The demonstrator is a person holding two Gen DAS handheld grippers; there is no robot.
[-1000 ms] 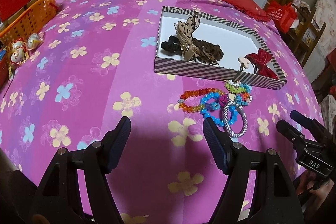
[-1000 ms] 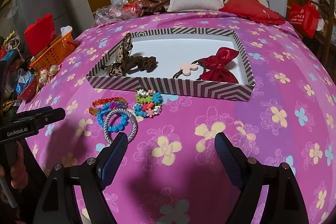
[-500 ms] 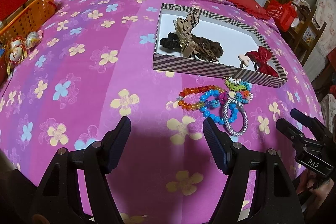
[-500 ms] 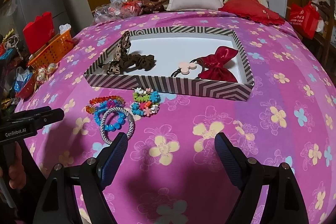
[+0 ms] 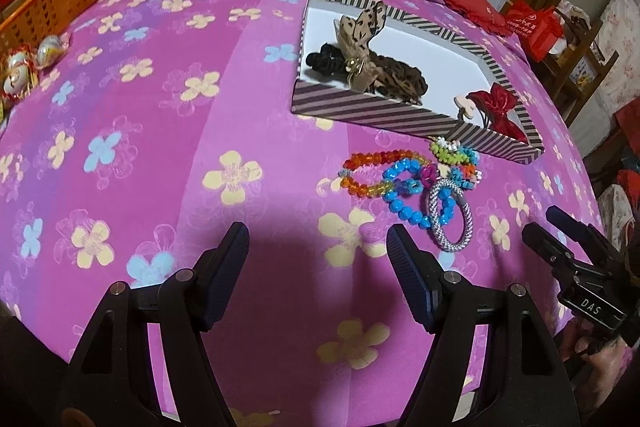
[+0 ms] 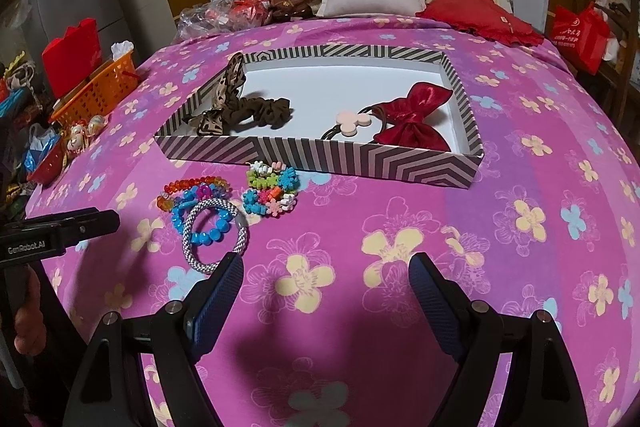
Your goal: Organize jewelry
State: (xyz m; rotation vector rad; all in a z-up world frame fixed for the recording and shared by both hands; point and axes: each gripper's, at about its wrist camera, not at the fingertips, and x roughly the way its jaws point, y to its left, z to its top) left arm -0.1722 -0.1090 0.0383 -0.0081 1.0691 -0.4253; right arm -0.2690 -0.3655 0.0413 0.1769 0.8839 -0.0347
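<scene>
Left gripper (image 5: 318, 247) fingers apart, right gripper (image 6: 326, 279) fingers apart, beside bracelets (image 6: 212, 215)

We see bare floral bedspread (image 6: 400, 251) ahead of the wide-open right gripper (image 6: 326, 281), a free path up to the striped tray (image 6: 360, 163). Its upright near wall bars a low approach. The bracelet cluster (image 6: 212, 211) crowds the left, with the left gripper (image 5: 318, 249) beside it.
</scene>
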